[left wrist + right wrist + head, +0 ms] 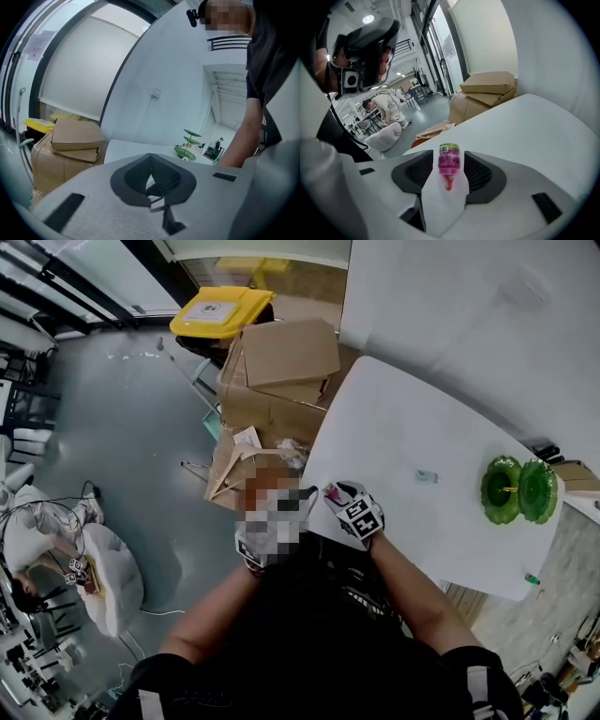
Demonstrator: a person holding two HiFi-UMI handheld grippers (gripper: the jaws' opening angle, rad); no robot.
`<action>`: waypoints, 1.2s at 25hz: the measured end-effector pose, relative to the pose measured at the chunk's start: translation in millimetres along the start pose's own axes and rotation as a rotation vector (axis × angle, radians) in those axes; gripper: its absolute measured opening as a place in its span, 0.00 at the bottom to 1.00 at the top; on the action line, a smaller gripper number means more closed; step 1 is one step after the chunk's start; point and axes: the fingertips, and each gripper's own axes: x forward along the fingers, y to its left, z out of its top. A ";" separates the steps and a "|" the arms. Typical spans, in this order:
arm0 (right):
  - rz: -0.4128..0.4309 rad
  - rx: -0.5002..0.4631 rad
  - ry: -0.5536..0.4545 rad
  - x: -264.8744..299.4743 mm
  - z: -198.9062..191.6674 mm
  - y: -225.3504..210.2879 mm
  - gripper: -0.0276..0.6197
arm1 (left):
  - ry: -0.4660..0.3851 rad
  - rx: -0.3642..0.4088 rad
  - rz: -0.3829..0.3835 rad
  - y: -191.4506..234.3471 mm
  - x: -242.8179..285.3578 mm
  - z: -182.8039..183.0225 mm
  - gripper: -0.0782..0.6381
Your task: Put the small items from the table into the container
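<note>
Bright, even daylight in the head view: the white surface (403,427) runs close to blown out toward 1 o'clock, with hardly a shadow on it. The grey floor (122,418) at 9 o'clock reads duller. Straight lines bow near the edges. Over to the left gripper view: light pours from the big pale window (79,70) at 10 o'clock, the corners fall to black, and the close foreground at 6 o'clock is soft. Right gripper view: a ceiling lamp (368,19) flares at 11 o'clock, the pink bottle (449,159) is crisp, and the rim smears and darkens.
</note>
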 end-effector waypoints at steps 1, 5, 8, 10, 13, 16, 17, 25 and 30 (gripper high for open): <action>0.000 -0.006 0.006 2.9 -1.5 0.4 0.35 | 0.002 -0.003 0.001 1.0 -0.6 -1.7 0.12; -0.009 -0.048 0.034 13.2 -11.1 -0.3 0.35 | 0.005 -0.015 -0.001 1.9 -3.3 -5.7 0.12; -0.024 -0.052 0.050 15.1 -11.4 -2.0 0.35 | 0.002 -0.012 0.003 4.3 -5.5 -4.5 0.12; -0.028 -0.060 0.059 14.8 -11.3 -3.3 0.35 | 0.001 -0.016 0.007 5.7 -6.7 -3.2 0.12; -0.035 -0.080 0.061 14.1 -10.3 -4.6 0.31 | -0.005 -0.022 0.013 7.8 -9.8 -1.0 0.12; -0.040 -0.076 0.058 14.7 -9.5 -6.7 0.31 | -0.007 -0.018 0.011 9.9 -12.6 -0.5 0.12; -0.044 -0.074 0.053 14.1 -8.1 -7.5 0.31 | -0.008 -0.017 0.012 10.4 -13.8 -0.4 0.12; -0.093 -0.019 -0.063 -16.6 26.3 -2.9 0.30 | -0.026 0.010 0.002 7.6 -24.8 6.9 0.12; -0.135 -0.004 -0.223 -63.5 76.7 9.1 0.31 | -0.052 0.029 -0.023 0.4 -33.4 22.1 0.12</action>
